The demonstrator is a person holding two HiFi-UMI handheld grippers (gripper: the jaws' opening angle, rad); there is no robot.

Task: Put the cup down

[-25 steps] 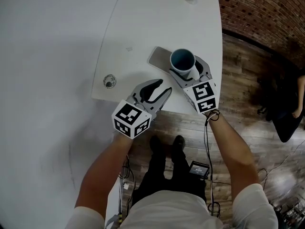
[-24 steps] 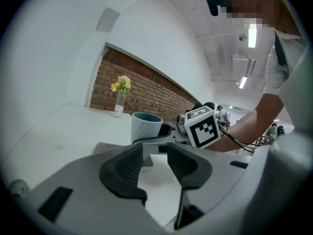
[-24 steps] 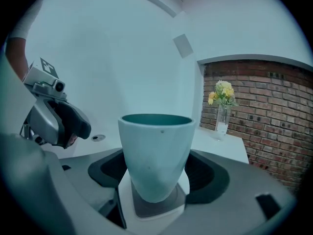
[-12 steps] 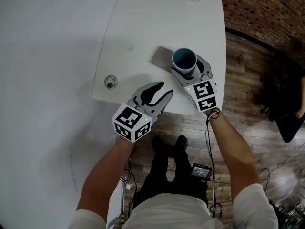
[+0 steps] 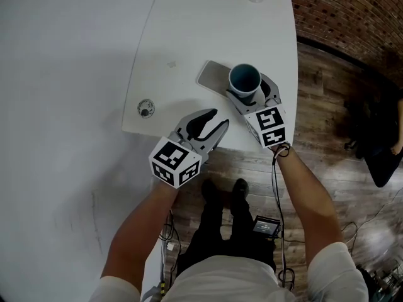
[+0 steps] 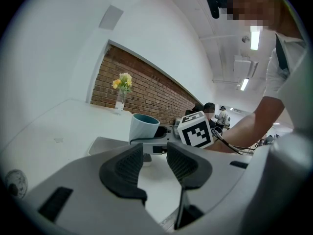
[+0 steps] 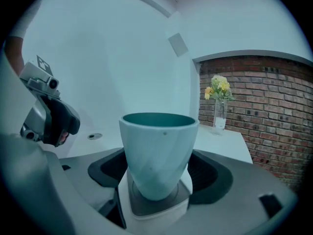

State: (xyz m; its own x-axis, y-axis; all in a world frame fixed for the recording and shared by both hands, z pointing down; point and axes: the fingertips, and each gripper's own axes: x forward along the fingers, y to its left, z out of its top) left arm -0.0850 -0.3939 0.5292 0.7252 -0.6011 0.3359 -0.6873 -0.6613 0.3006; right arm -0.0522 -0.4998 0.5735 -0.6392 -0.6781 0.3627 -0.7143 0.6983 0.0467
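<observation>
The fingers [image 7: 211, 174] of the right gripper [image 7: 159, 173] were clenched on the flanks of the teal cup [image 7: 159, 148]. They held it upright, and its foot seemed already down on a square coaster [image 7: 155, 205], so the grip probably only steadied it. In the head view, this stood right of centre, at the right end of a grey mat [image 5: 213, 75] on the white surface [image 5: 208, 24]. The forearm [image 5: 302, 187] reached straight up-frame. The left gripper [image 6: 155, 161] hovered lower left at the surface's edge, its fingers released and empty.

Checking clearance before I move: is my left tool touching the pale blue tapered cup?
Apart. The head view shows bare white table between the left tool and the pale blue tapered cup.
</observation>
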